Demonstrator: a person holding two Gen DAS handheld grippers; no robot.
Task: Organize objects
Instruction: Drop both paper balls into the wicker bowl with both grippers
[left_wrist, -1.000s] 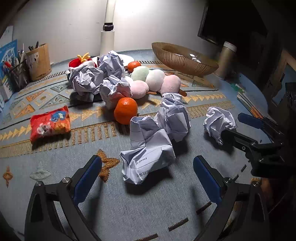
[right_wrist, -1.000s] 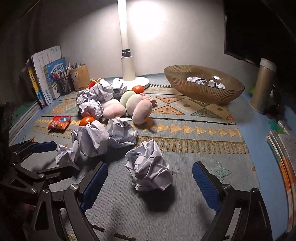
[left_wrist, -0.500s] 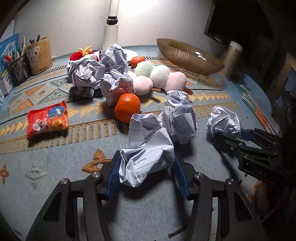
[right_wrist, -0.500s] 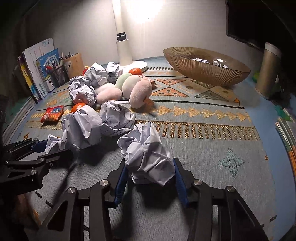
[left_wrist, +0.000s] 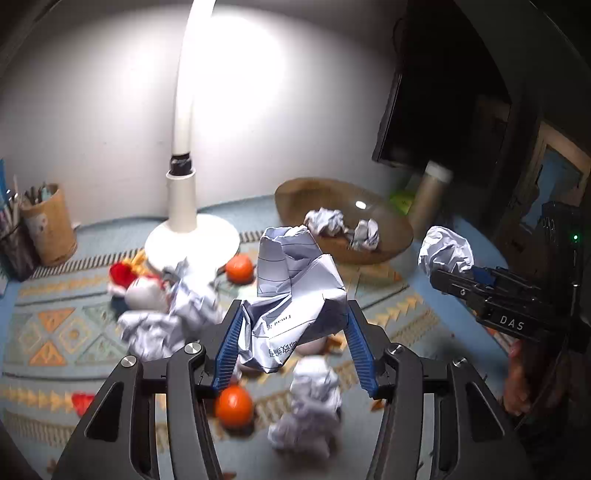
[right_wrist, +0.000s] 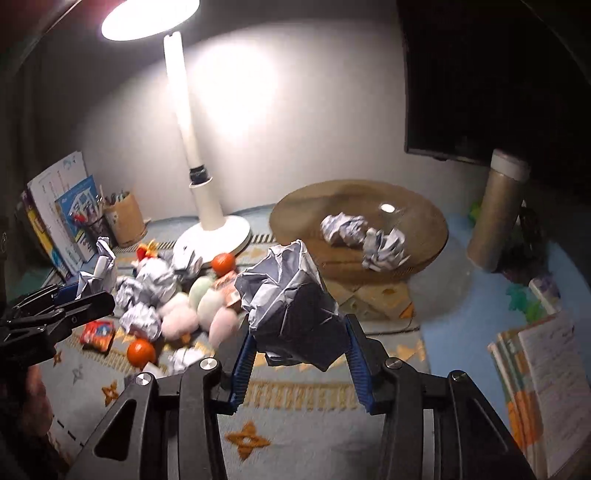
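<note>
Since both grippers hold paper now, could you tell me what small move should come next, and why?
Probably carry both forward over the wicker bowl. The left gripper and right gripper each clamp a crumpled paper ball above the rug, and the bowl already holds paper wads.

Centre of the left wrist view: my left gripper (left_wrist: 293, 345) holds a lined paper ball (left_wrist: 295, 295) between its fingers, above the rug (left_wrist: 55, 332). Centre of the right wrist view: my right gripper (right_wrist: 297, 363) holds a crumpled paper ball (right_wrist: 291, 306). Upper right behind it: the bowl (right_wrist: 424, 221), two paper wads (right_wrist: 364, 234) inside. Upper left: the lamp base (right_wrist: 214, 234), the toy pile (right_wrist: 192, 310) before it.
</note>
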